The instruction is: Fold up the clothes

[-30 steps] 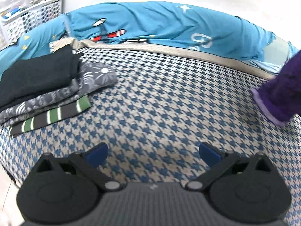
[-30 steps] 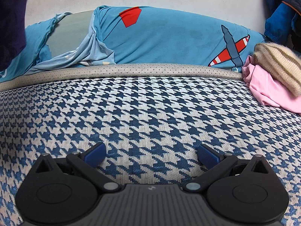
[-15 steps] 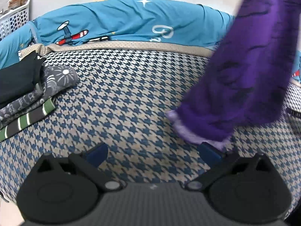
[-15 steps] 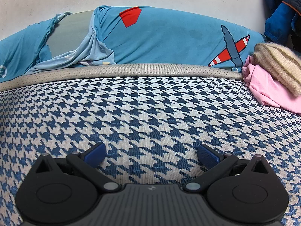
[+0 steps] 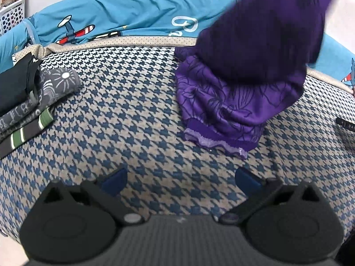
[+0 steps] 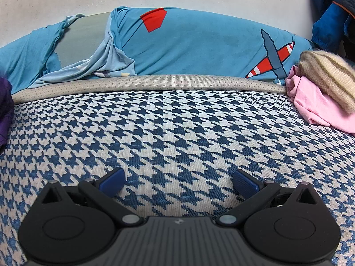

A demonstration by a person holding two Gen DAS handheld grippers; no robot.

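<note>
A purple garment (image 5: 235, 102) with a dark flower print and a lilac ruffled hem has its lower part resting on the houndstooth surface (image 5: 124, 115); its upper part rises out of frame, blurred. My left gripper (image 5: 180, 180) is open, just short of the hem, holding nothing. A stack of folded clothes (image 5: 28, 102) lies at the left: black on top, grey patterned, then green-striped. In the right wrist view my right gripper (image 6: 178, 180) is open over bare houndstooth cloth (image 6: 177, 128), and the purple garment (image 6: 5, 108) shows only at the left edge.
A blue aeroplane-print cover (image 6: 199, 44) runs along the back behind a beige dotted border (image 6: 155, 82). A pink garment (image 6: 317, 108) under a beige striped knit (image 6: 328, 75) sits at the right. A white basket (image 5: 12, 15) is far left, blue jackets (image 6: 332, 11) hang far right.
The purple garment swung in from the right and came down onto the houndstooth surface ahead of my left gripper. Its edge now shows at the right view's left side. Both grippers stay open.
</note>
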